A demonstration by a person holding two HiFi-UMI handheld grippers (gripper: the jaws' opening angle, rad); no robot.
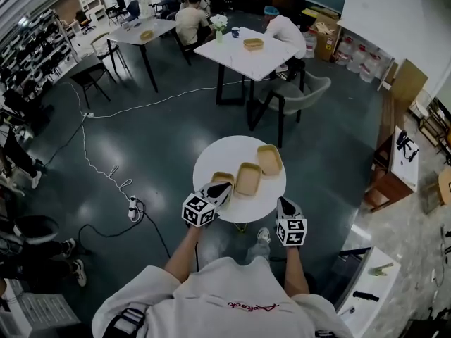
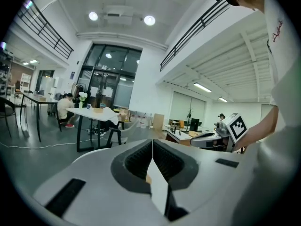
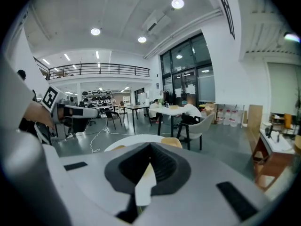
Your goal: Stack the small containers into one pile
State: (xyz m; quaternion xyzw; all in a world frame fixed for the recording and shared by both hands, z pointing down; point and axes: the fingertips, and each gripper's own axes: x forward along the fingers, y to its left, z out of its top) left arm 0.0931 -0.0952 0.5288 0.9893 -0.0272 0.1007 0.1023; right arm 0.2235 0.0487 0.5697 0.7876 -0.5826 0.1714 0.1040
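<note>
Now, left gripper [image 1: 224, 186] and right gripper [image 1: 284, 204] both closed tight, empty, near three containers [image 1: 248, 178] on round table [image 1: 229, 153].

3 tan shallow containers [image 1: 248, 178], unstacked, diagonal row on round white table [image 1: 225, 153]
</note>
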